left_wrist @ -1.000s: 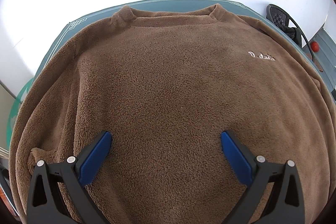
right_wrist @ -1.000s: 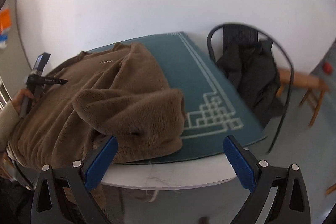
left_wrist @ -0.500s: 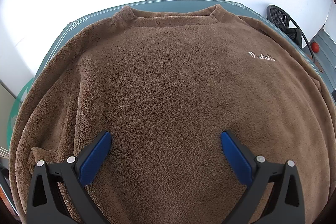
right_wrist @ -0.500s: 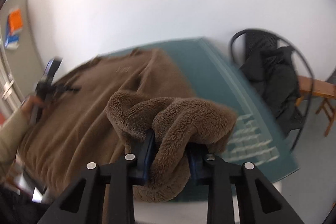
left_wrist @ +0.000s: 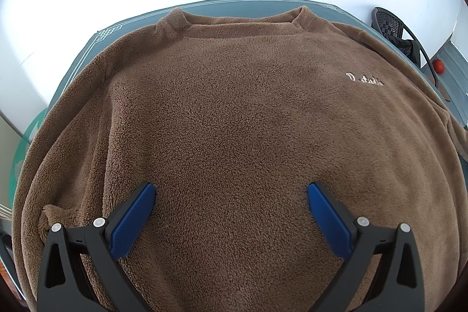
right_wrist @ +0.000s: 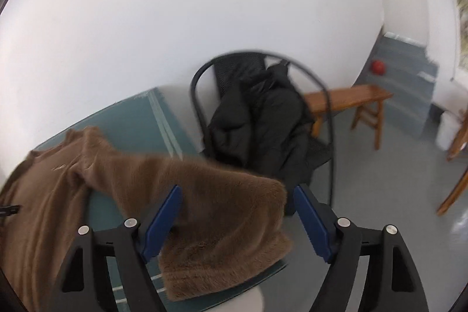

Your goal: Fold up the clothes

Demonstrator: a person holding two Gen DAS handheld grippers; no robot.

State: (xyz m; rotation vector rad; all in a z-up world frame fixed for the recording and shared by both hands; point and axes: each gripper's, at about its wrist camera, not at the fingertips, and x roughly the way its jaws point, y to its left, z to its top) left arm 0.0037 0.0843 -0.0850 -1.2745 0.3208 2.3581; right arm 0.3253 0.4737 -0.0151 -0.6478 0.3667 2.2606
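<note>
A brown fleece sweater (left_wrist: 234, 122) lies front up on a teal mat (left_wrist: 87, 54), collar at the far edge, pale lettering on the chest. My left gripper (left_wrist: 231, 195) is open and empty above its lower body. In the right wrist view the sweater's sleeve (right_wrist: 210, 195) stretches out toward the mat's (right_wrist: 131, 122) near right corner, blurred by motion. My right gripper (right_wrist: 237, 195) is open, its jaws on either side of the sleeve end without closing on it.
A black chair (right_wrist: 263, 119) draped with a dark jacket stands just beyond the table's right edge. A wooden bench (right_wrist: 351, 98) and a red ball (right_wrist: 377, 67) are behind it. A white wall runs along the table's far side.
My right gripper, shut on the bunched sleeve half a second ago, has opened; the sleeve now lies stretched out to the right. The left gripper has not moved.
</note>
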